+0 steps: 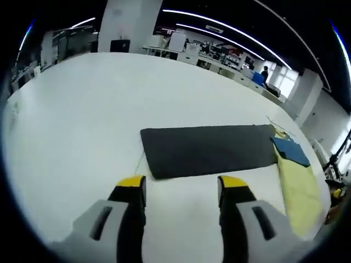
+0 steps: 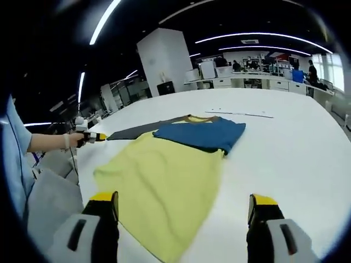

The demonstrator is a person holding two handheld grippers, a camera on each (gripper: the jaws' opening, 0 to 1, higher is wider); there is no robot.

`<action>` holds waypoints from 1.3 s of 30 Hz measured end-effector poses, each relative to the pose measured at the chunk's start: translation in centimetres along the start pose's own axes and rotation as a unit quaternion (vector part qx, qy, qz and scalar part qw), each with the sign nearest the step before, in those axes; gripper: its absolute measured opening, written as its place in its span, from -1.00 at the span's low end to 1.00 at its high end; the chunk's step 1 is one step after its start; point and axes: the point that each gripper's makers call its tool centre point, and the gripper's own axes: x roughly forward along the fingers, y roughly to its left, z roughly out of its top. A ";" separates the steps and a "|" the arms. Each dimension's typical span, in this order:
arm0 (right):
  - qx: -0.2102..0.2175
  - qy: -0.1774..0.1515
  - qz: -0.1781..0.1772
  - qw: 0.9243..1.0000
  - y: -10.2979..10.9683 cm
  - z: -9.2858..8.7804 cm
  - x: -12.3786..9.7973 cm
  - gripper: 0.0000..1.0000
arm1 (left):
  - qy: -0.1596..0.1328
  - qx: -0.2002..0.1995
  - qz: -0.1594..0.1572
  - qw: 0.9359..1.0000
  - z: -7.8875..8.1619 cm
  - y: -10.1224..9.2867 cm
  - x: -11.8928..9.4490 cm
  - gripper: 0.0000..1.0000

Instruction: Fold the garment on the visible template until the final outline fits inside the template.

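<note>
Yellow garment (image 2: 164, 192) with blue part (image 2: 203, 133) spread flat on white table (image 2: 296, 148), beside dark grey template (image 1: 208, 149), unfolded; left gripper (image 1: 182, 189) and right gripper (image 2: 184, 205) hovering, fingers released, empty; next, likely gripping an edge.

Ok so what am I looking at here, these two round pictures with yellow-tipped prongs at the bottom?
A person holds a two-jaw gripper in each hand, and a fisheye camera rides on each. The left gripper view looks past the left gripper, open and empty, at a dark mat on a white table. The right gripper view looks past the right gripper, also open and empty, at a yellow garment with a blue garment partly on it. The left gripper also shows at that view's left, in the person's hand.
</note>
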 end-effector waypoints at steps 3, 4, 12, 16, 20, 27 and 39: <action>0.006 0.000 -0.007 1.000 -0.4 -0.3 -0.6 0.98 | 0.013 0.007 0.013 1.000 -0.1 0.7 0.7 -0.22; 0.006 0.002 -0.010 1.000 -0.5 -0.5 -0.7 0.97 | 0.006 0.009 0.025 1.000 0.3 1.3 1.1 -0.31; 0.020 -0.008 -0.025 0.999 -1.1 -0.8 -1.6 0.95 | 0.029 -0.012 -0.009 0.999 -0.2 0.9 2.5 -1.00; 0.021 -0.007 -0.026 0.999 -1.0 -1.2 -2.0 0.95 | 0.023 -0.003 -0.002 1.000 1.0 1.8 3.3 -1.00; 0.028 -0.015 -0.027 0.999 -1.3 -1.0 -2.4 0.94 | 0.014 0.004 -0.011 1.000 2.4 1.6 3.6 -1.00; 0.030 -0.022 -0.025 0.999 -1.2 -0.9 -2.2 0.94 | -0.012 0.030 -0.035 0.999 4.9 -0.4 3.2 -1.00; 0.029 -0.037 -0.017 0.999 -0.9 -0.2 -1.9 0.93 | -0.048 0.072 -0.127 0.988 8.8 -9.6 2.6 -1.00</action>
